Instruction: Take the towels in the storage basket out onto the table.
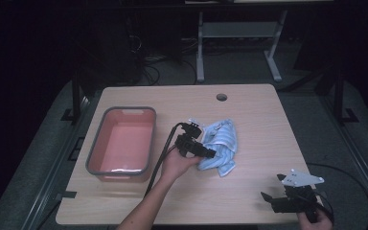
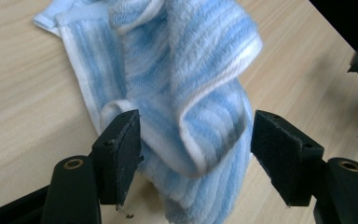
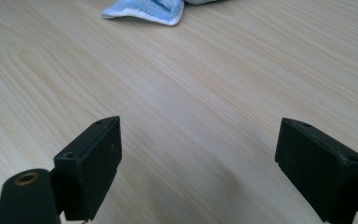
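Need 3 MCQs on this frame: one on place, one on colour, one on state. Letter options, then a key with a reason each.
1. Where does the towel lie relative to the tub?
A. inside it
B. on the table, to its right in the high view
C. under it

2. What colour is the towel?
A. blue and white striped
B. plain red
C. green

3. How do the left gripper fingers stand?
A. clamped flat together
B. apart, with towel folds between them
C. shut on the tub rim

Key: 1 B, the high view shows it on wood beside the tub. 2 A, the stripes are clear in the left gripper view. 3 B, gaps show beside both pads.
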`<state>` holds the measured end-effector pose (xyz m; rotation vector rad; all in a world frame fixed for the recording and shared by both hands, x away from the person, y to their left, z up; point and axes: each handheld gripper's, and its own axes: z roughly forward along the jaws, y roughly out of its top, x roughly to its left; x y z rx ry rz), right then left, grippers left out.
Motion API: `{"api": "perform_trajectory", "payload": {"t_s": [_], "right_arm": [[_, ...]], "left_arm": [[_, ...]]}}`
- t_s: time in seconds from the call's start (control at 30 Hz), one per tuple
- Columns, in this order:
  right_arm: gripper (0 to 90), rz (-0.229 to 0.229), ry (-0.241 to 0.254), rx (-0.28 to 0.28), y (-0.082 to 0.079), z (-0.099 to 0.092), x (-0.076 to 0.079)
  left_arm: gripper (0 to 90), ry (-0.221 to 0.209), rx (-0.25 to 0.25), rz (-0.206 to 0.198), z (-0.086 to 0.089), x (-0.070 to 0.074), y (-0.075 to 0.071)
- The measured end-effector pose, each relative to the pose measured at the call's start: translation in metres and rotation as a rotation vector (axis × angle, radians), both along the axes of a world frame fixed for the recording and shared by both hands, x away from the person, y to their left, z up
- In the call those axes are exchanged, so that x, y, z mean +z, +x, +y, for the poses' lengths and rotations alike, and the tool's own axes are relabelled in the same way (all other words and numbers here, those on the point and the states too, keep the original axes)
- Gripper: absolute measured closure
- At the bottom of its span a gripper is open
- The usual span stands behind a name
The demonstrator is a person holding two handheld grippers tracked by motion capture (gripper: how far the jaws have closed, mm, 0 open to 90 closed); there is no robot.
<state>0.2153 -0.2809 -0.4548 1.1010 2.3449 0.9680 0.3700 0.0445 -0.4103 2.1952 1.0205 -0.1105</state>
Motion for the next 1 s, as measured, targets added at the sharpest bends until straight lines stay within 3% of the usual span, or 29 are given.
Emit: {"api": "perform_trajectory", "payload": {"t_s": [0.13, 0.3, 0.6, 1.0], "right_arm": [[14.0, 0.002, 0.001, -0.007, -0.001, -0.001, 0.000], [14.0, 0.004, 0.001, -0.004, 0.000, 0.000, -0.001], [14.0, 0.006, -0.004, -0.006, -0.001, 0.000, -0.001], [14.0, 0.006, -0.009, -0.011, -0.002, -0.001, -0.001]], "left_arm": [[33.0, -0.022, 0.006, 0.000, 0.005, -0.002, -0.004], [32.7, -0.013, 0.015, -0.025, 0.012, -0.003, -0.011], [32.7, -0.045, -0.003, -0.030, 0.022, -0.001, -0.024], [32.8, -0.056, -0.016, -0.041, 0.035, -0.003, -0.042]]}}
